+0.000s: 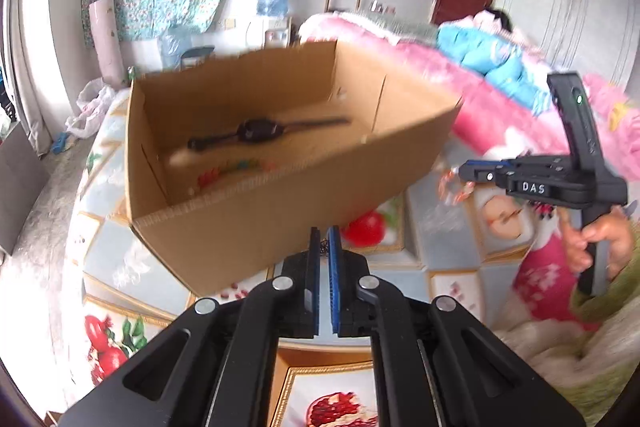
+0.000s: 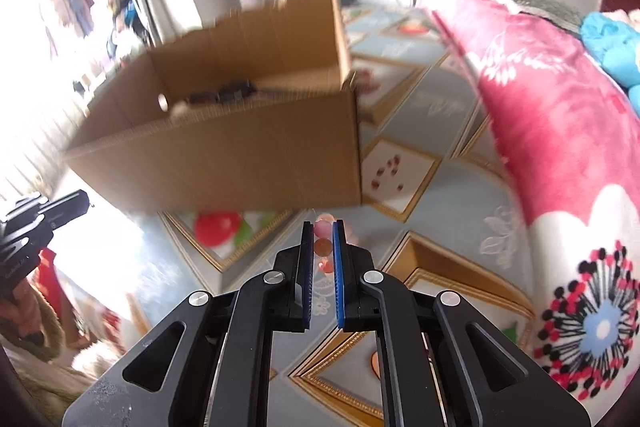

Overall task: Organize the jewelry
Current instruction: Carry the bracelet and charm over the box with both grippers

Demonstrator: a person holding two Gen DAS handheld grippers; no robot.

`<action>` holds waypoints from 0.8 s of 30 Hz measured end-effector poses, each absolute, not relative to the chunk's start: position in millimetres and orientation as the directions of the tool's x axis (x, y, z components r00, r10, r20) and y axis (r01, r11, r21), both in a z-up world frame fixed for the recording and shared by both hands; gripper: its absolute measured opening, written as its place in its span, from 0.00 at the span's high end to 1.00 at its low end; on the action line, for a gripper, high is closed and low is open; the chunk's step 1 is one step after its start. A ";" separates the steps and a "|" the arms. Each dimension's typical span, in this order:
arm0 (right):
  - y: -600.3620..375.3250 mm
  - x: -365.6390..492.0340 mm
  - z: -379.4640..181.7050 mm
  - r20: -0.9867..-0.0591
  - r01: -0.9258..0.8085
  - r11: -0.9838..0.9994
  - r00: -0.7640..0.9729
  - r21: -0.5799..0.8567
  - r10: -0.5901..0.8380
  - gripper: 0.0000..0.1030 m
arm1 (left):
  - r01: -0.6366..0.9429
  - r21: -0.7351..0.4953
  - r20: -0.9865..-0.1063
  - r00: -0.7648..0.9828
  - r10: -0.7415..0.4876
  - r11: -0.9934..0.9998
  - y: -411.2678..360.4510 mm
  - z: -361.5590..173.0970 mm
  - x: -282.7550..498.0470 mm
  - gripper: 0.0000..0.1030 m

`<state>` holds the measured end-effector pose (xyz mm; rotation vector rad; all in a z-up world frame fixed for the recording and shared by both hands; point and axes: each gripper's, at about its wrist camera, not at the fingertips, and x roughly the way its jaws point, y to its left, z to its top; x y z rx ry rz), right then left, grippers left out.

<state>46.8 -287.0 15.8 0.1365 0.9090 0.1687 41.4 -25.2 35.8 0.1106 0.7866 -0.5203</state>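
Two pairs of tongs are up over the bed. Nearest, the right gripper (image 2: 323, 233) pinches a string of pink and orange beads (image 2: 321, 247) between its blue pads; the left gripper (image 1: 324, 239) is pressed together, seemingly on a thin dark chain I can't quite make out. Just ahead of both, slightly left of the right one, sits the open cardboard box (image 1: 256, 211), long side toward them. Only the left view shows a wristwatch (image 1: 256, 131) and colourful beads (image 1: 236, 171) inside.
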 end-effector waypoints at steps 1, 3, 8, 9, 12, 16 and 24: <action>-291.2 43.2 23.0 -0.758 -0.085 0.975 0.617 0.206 0.213 0.93 | 0.493 -0.107 -0.685 0.593 -0.423 0.864 -24.5 44.9 40.7 0.97; -297.4 39.3 37.3 -0.729 -0.084 0.970 0.645 0.230 0.229 0.93 | 0.507 -0.135 -0.654 0.601 -0.460 0.852 -22.4 61.0 40.5 0.97; -306.2 28.3 85.1 -0.638 -0.108 0.961 0.728 0.256 0.251 0.93 | 0.542 -0.153 -0.568 0.636 -0.522 0.826 -20.6 101.3 45.1 0.97; -308.0 30.3 94.8 -0.621 -0.116 0.960 0.742 0.255 0.255 0.93 | 0.545 -0.147 -0.554 0.646 -0.525 0.826 -20.6 109.0 49.3 0.97; -305.6 36.5 125.2 -0.563 -0.159 0.958 0.781 0.239 0.270 0.93 | 0.541 -0.148 -0.538 0.658 -0.526 0.828 -21.8 120.3 66.8 0.97; -299.8 57.9 144.3 -0.516 -0.236 0.940 0.789 0.245 0.333 0.93 | 0.533 -0.197 -0.555 0.631 -0.542 0.823 -24.5 116.2 99.5 0.97; -273.5 160.3 104.8 -0.633 -0.339 0.870 0.597 0.358 0.493 0.93 | 0.461 -0.279 -0.722 0.478 -0.501 0.842 -34.6 58.0 159.8 0.96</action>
